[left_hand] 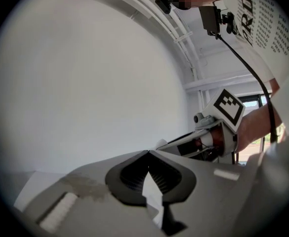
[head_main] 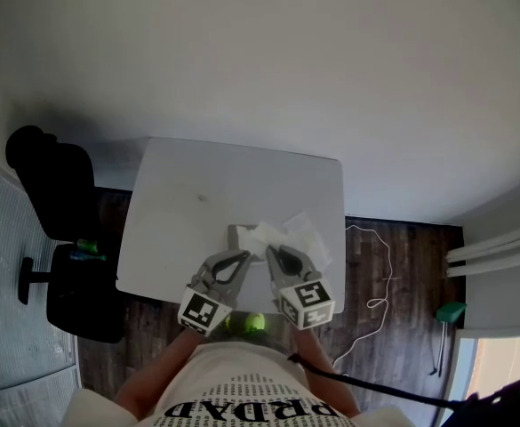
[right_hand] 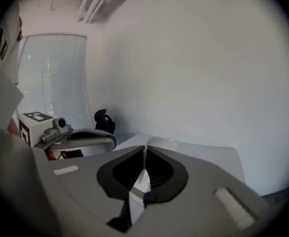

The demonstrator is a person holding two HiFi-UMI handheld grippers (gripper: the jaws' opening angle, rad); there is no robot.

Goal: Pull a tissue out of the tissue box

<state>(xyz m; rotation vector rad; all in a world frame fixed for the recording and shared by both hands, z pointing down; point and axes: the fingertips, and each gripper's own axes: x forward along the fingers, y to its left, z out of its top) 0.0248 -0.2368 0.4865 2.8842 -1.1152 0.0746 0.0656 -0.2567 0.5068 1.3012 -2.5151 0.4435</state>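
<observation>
— White wall fills the far side of the room. Below it we see a white table on a dark wood floor, with a black chair off its left edge.
— And where do we find the tissue box?
— We find the tissue box on the near part of the table, just beyond the tips of both grippers. White tissue bunches up beside it and spreads to the right.
— What do we have in the left gripper?
— Its jaws are closed on a strip of that tissue. We see the white sheet pinched where the dark pads meet, hanging down below them.
— And the right gripper?
— Same there: its jaws are clamped together on tissue, a thin white fold squeezed between them. We cannot tell whether both hold one sheet.
— How do the two sit?
— We hold them side by side over the near edge of the table, tips close together and pointing toward the far wall. Our right gripper view looks down onto the tabletop, the left one across at the wall.
</observation>
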